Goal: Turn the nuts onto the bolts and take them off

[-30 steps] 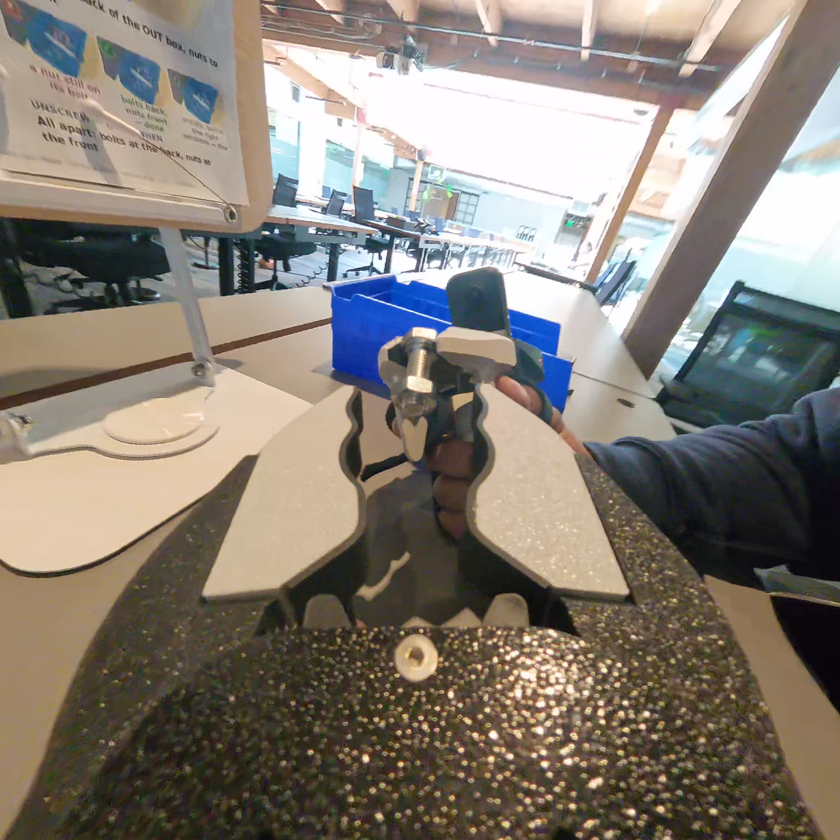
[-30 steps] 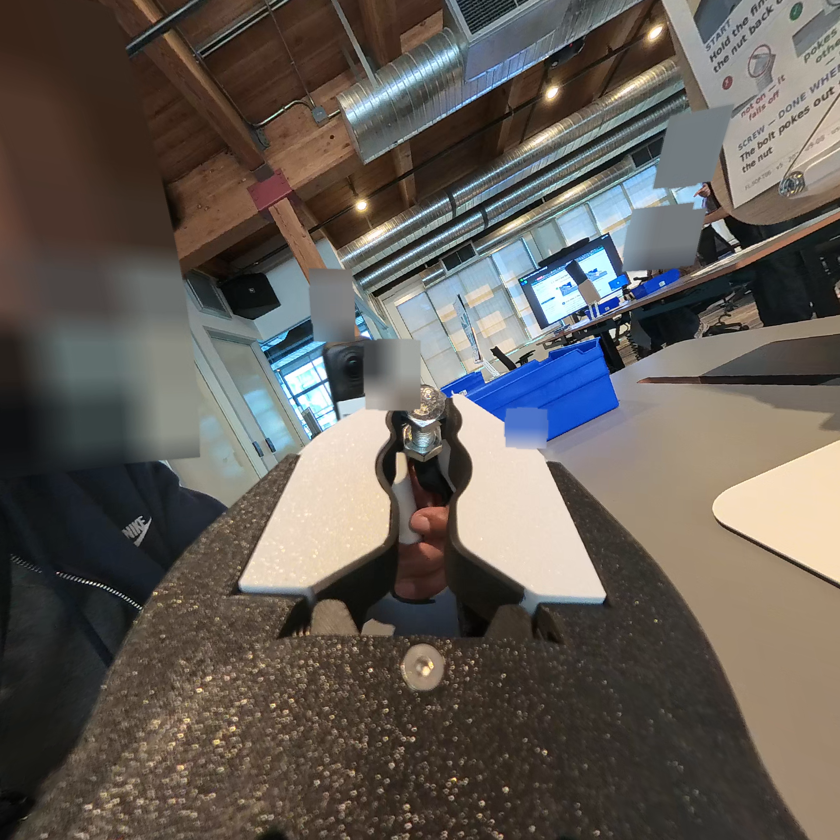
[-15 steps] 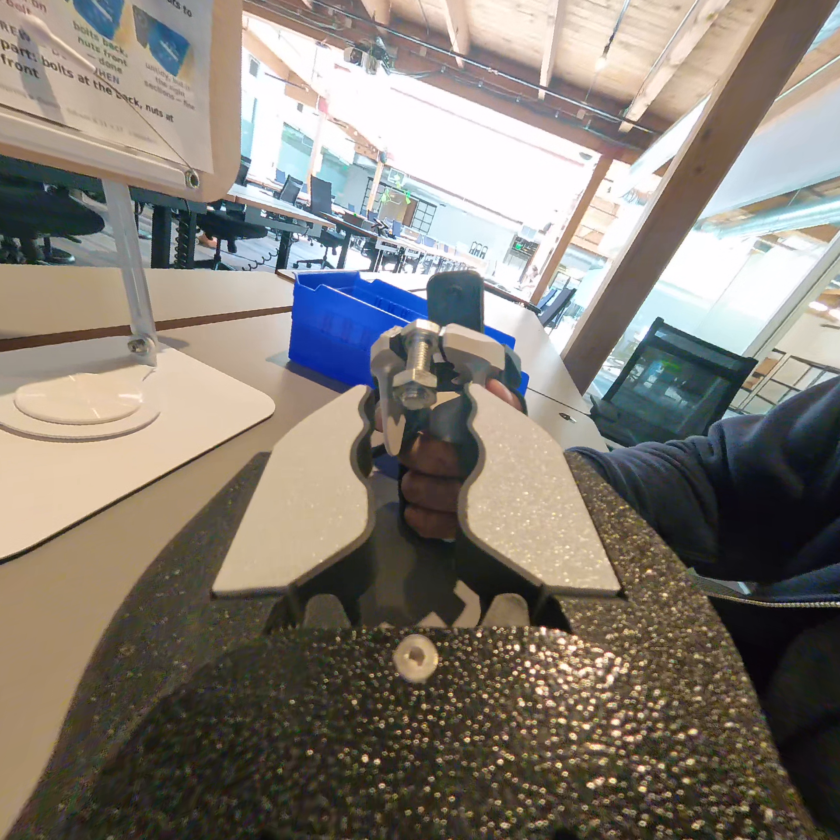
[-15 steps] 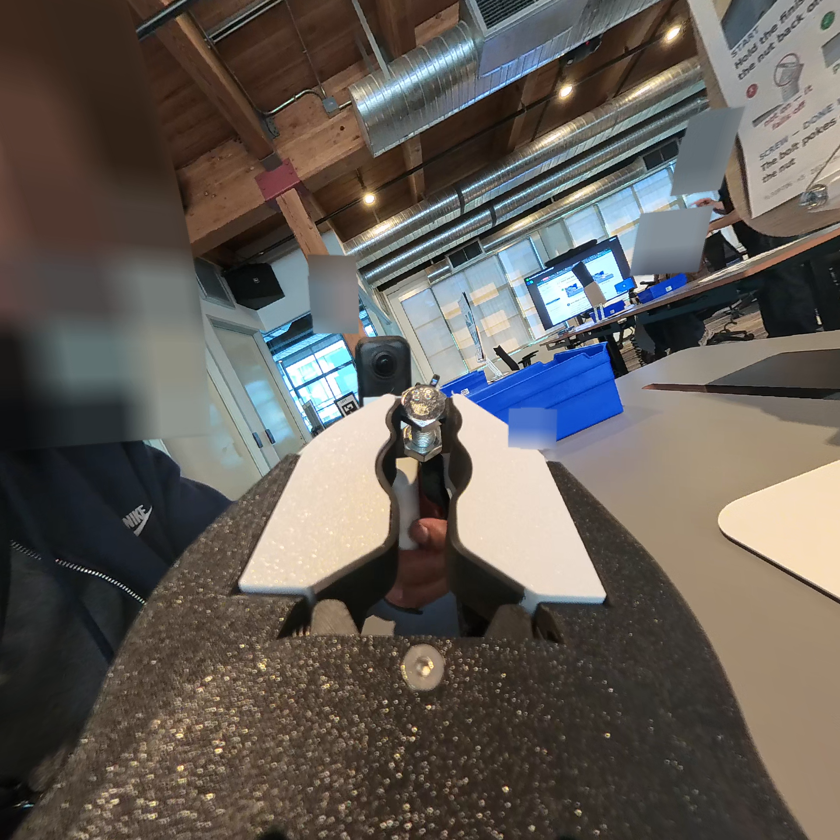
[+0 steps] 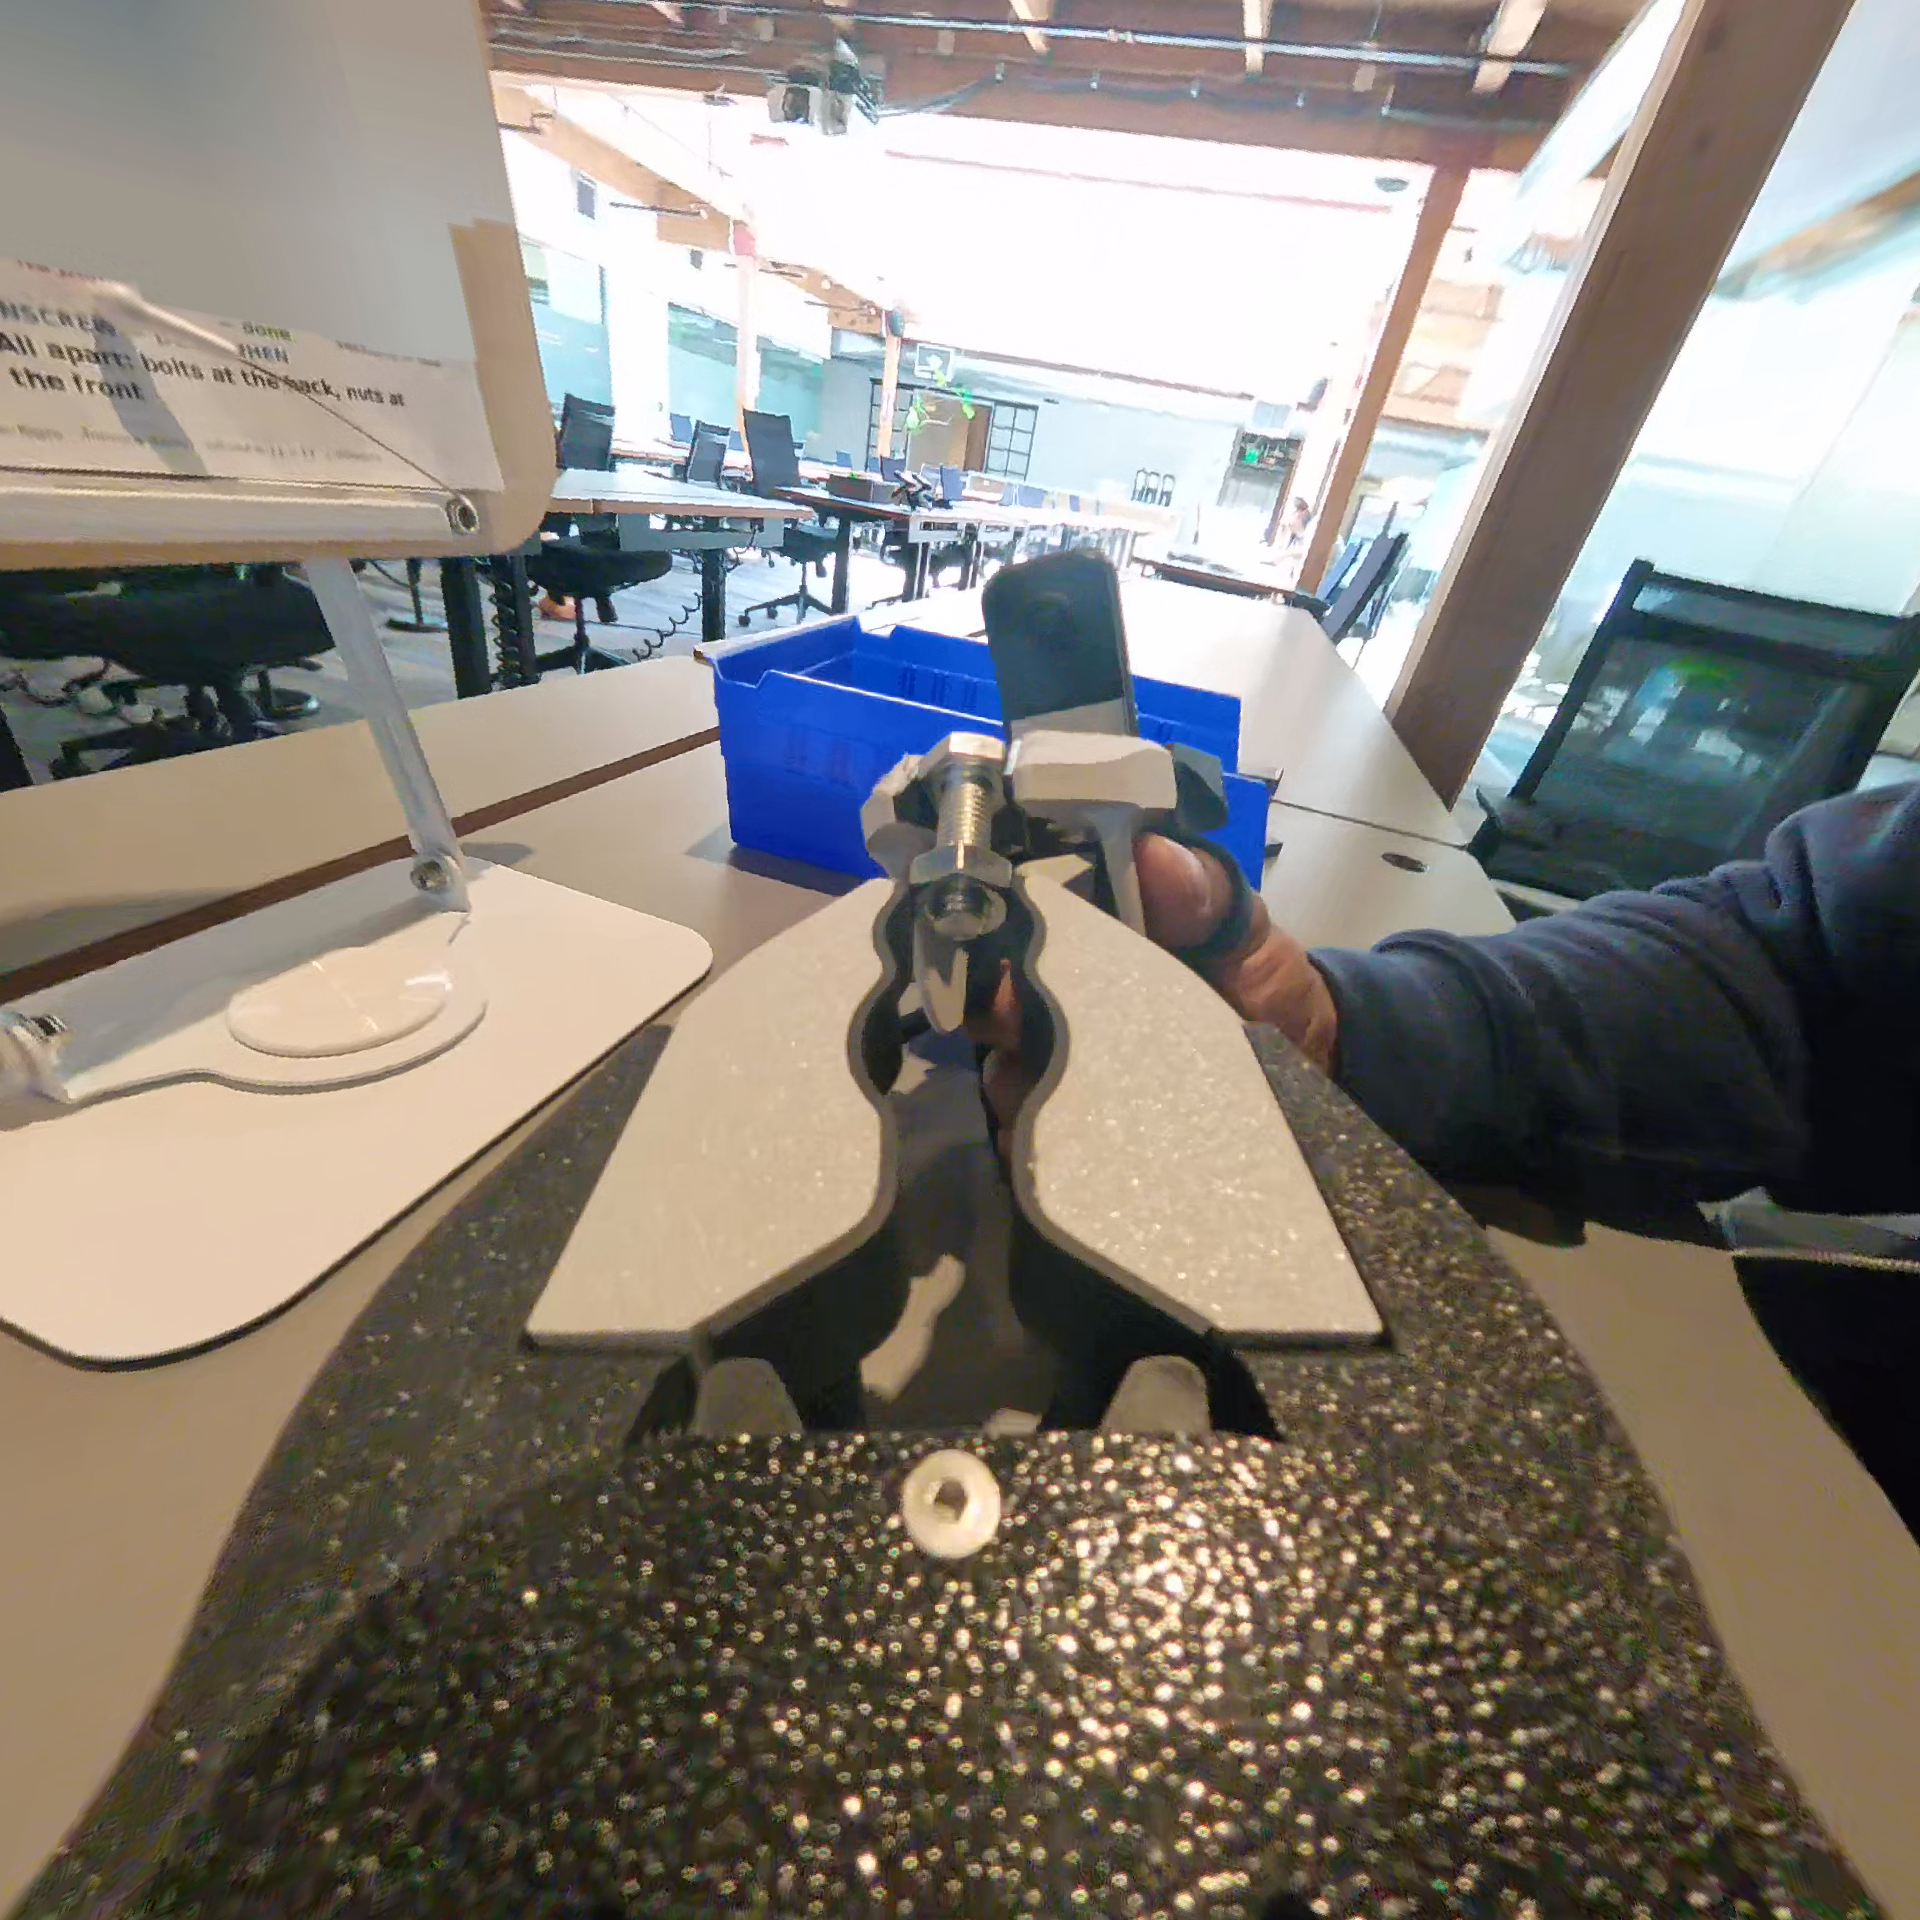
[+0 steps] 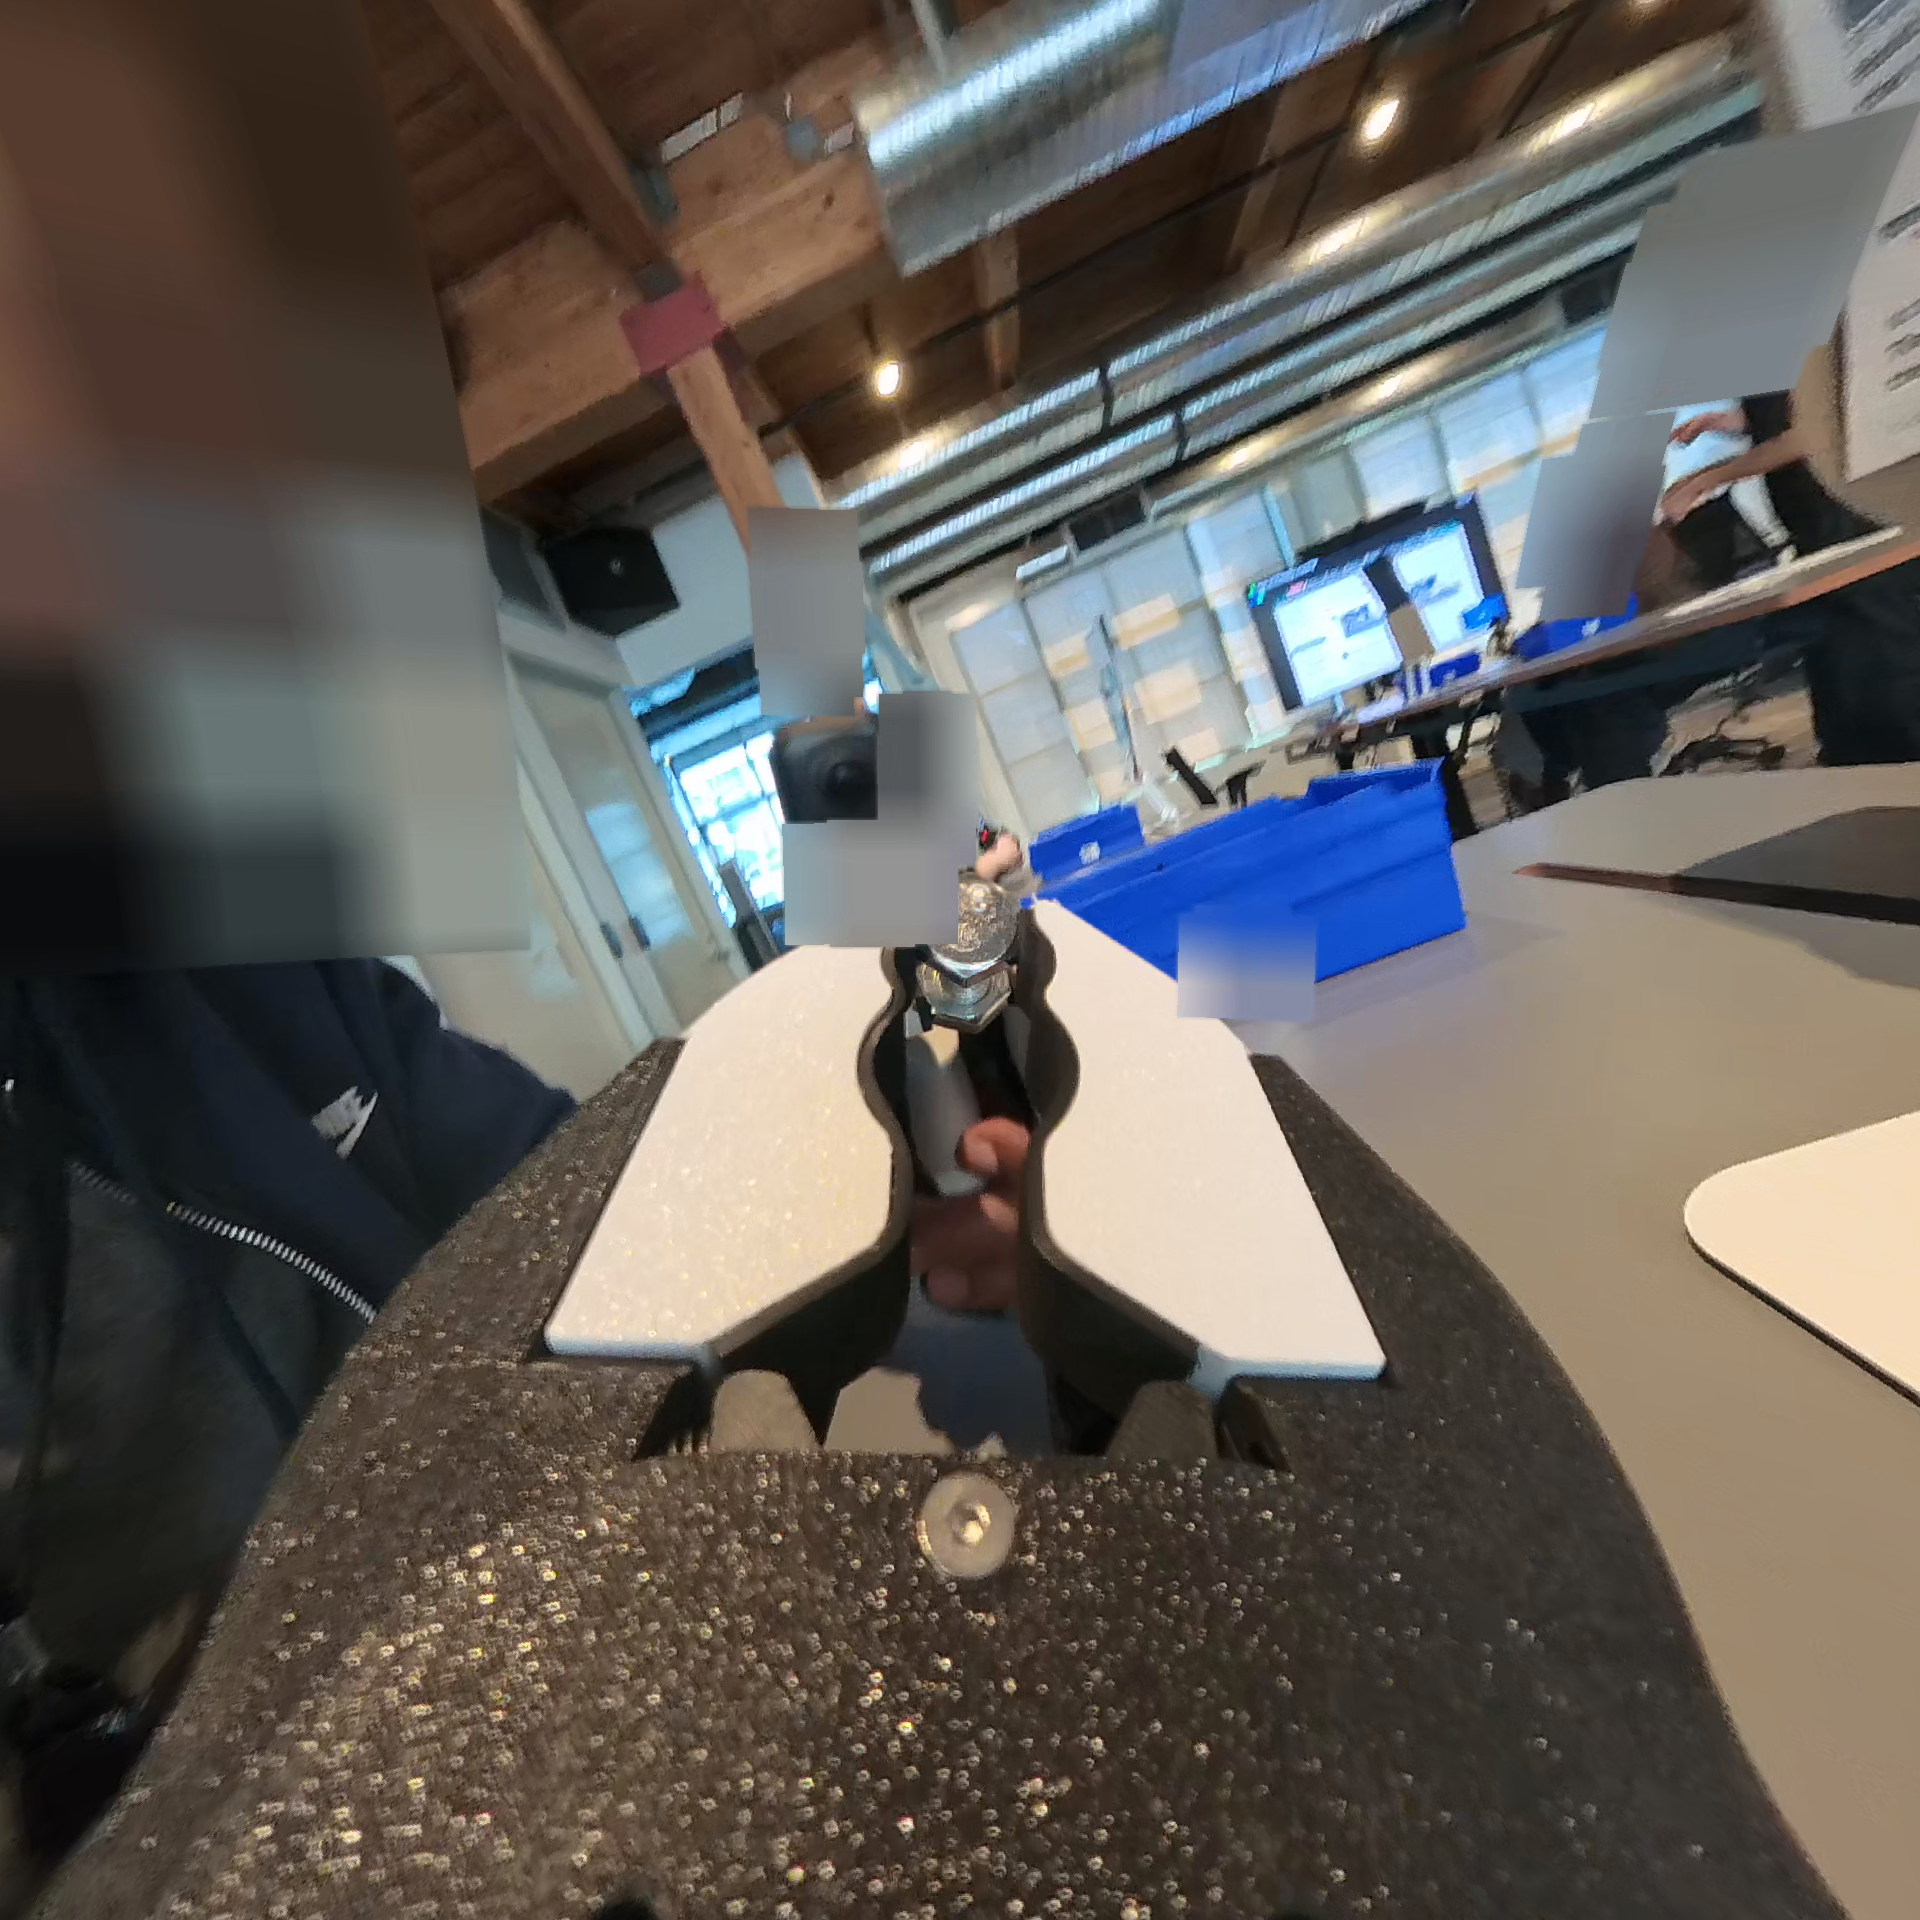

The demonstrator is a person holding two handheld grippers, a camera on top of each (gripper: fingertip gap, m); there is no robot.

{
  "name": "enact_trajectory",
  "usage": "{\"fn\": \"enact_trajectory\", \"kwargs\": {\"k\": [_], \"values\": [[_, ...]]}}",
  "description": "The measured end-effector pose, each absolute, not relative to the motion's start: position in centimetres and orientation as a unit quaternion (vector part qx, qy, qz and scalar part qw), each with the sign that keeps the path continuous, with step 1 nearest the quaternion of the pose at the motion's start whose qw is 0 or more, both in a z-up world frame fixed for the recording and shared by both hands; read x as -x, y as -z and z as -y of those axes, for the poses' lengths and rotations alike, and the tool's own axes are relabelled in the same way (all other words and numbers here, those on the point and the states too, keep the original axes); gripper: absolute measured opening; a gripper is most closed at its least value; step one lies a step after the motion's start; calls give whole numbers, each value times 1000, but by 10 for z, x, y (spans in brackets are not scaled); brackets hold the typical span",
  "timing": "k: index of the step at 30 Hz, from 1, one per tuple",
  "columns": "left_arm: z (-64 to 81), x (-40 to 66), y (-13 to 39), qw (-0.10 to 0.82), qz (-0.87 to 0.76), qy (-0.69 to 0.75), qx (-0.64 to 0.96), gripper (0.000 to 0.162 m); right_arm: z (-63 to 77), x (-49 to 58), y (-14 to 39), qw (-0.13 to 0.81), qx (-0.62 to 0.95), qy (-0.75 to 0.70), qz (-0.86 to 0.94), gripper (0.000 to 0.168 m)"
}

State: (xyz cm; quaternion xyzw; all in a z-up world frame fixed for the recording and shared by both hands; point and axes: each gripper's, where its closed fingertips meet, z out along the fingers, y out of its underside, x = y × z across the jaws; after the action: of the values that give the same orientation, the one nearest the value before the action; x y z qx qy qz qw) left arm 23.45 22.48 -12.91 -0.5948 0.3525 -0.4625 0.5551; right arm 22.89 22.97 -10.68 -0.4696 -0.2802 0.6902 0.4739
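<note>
The grey table (image 5: 582,748) carries a blue plastic bin (image 5: 831,748). In front of the bin, above the table, the right gripper (image 5: 961,800) clamps the head of a threaded silver steel bolt (image 5: 964,805). The left gripper (image 5: 956,914) is closed on a silver hex nut (image 5: 954,864) seated near the bolt's tip. Only the left wrist view shows the thread; the right wrist view shows the bolt's domed head (image 6: 982,920).

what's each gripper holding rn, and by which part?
Left gripper pinches the nut; right gripper clamps the bolt at its head end, the nut threaded on the shank.
</note>
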Motion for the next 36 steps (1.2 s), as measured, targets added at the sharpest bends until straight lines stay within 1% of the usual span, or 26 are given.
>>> {"fn": "enact_trajectory", "kwargs": {"k": [7,13,27,36], "values": [[-222,-231,131,552,-407,412,599,17,-224,-226,113,445,487,-665,349,18],[-219,-232,139,536,-443,388,605,17,-219,-226,117,443,502,-623,405,24],[-218,-230,140,522,-444,403,607,17,-218,-229,127,446,517,-568,459,23],[-217,-228,142,522,-464,384,603,17,-217,-230,128,434,518,-578,458,21]]}}
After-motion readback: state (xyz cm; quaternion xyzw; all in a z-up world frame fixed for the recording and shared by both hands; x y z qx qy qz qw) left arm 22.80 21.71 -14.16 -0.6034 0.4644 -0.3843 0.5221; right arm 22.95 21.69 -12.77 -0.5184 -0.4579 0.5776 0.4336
